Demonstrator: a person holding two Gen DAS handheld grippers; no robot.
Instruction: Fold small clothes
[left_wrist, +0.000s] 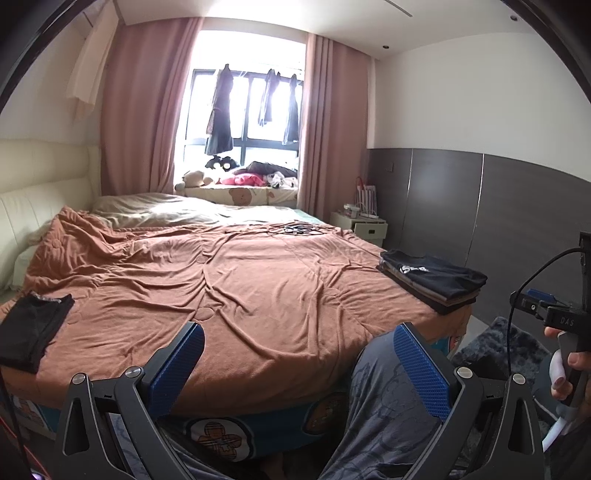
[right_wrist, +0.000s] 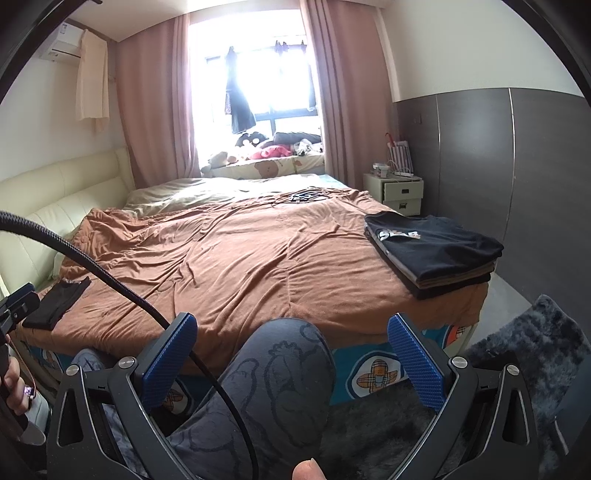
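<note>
A neat rectangular stack of folded shirts is sitting on the bed's near right corner, a flat black folded garment lying near left on the rumpled brown quilt. Left tongs and right tongs, blue ribbed pads, are hanging open, gripping nothing.

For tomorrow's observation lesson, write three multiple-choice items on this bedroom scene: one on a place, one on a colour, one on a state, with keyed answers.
1. Where is the stack of folded clothes?
A. near right corner of the bed
B. windowsill
C. floor

2. What colour is the blanket?
A. green
B. orange-brown
C. white

3. How are the two grippers?
A. both shut on cloth
B. one open, one shut
C. both open, empty

Answers: 1 A, the stack sits at the bed's near right corner. 2 B, the blanket is orange-brown. 3 C, the left gripper and right gripper show spread fingers with nothing between them.
</note>
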